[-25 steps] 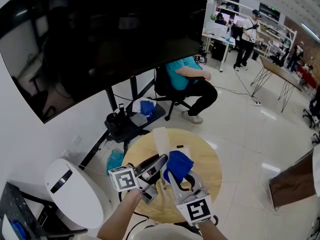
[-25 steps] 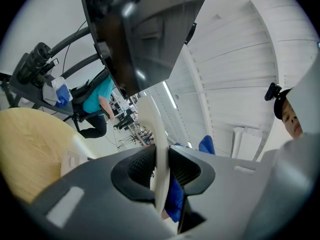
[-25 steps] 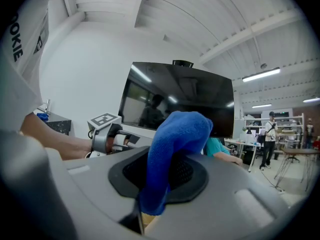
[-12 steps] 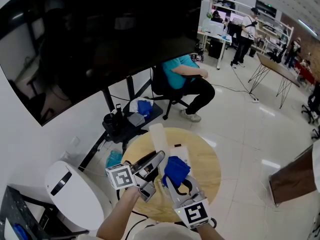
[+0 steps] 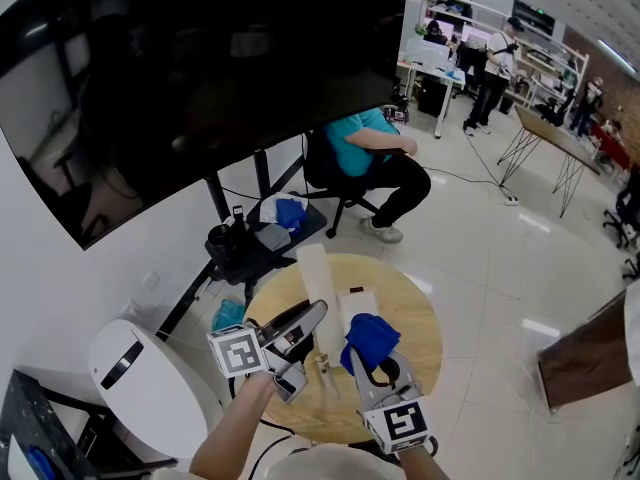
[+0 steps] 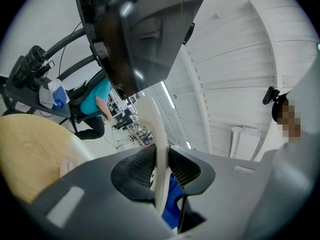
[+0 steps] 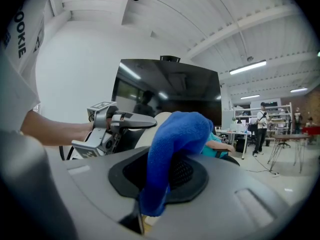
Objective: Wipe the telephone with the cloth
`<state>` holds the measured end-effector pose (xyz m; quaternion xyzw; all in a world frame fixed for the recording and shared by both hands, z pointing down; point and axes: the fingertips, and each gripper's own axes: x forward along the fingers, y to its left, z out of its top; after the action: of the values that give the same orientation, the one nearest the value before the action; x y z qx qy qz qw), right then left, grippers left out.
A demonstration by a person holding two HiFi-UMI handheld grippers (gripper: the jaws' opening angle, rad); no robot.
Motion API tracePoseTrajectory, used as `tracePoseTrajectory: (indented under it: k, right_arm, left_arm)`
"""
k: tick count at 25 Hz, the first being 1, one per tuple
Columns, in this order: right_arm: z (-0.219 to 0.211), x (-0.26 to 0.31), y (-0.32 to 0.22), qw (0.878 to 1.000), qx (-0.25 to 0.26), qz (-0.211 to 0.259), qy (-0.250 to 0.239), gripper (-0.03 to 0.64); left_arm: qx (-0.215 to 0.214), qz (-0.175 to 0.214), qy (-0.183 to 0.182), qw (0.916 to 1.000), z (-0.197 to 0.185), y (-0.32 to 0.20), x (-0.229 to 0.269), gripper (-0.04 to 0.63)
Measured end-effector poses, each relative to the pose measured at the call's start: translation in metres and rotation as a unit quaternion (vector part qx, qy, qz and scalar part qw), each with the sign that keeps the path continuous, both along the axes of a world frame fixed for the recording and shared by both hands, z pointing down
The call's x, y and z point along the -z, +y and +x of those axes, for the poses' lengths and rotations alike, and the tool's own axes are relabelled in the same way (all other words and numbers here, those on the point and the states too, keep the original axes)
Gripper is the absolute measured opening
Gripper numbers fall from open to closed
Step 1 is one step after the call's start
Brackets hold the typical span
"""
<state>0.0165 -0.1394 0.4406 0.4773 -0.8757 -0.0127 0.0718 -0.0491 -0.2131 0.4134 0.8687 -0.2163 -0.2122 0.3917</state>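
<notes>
Telephone handset (image 5: 312,273), white and slim, is clamped edgewise between the left gripper's (image 5: 312,318) jaws over the round table (image 5: 420,333), with its free end pointing to 12 o'clock. Since a second ago the blue cloth (image 5: 370,335), pinched in the right gripper (image 5: 368,356), has slid from against the handset toward 4 o'clock and now sits just beside it. The left gripper has kept still.
</notes>
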Motion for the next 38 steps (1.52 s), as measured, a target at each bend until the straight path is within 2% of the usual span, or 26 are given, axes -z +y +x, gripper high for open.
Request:
tracePoseTrajectory:
  k: [13, 20, 38]
  right_arm:
    - [0.011, 0.012, -0.020, 0.999, -0.006, -0.003, -0.042, 0.060]
    - [0.012, 0.032, -0.034, 0.999, 0.000, 0.011, -0.051, 0.060]
    - [0.022, 0.065, -0.080, 0.998, -0.003, 0.044, -0.044, 0.060]
  left_arm:
    - [-0.042, 0.001, -0.012, 0.9991, 0.023, 0.021, -0.010, 0.079]
    - [-0.056, 0.002, -0.016, 0.9983, 0.035, 0.029, -0.013, 0.079]
    - [-0.077, 0.008, -0.025, 0.9967, 0.050, 0.045, -0.015, 0.078]
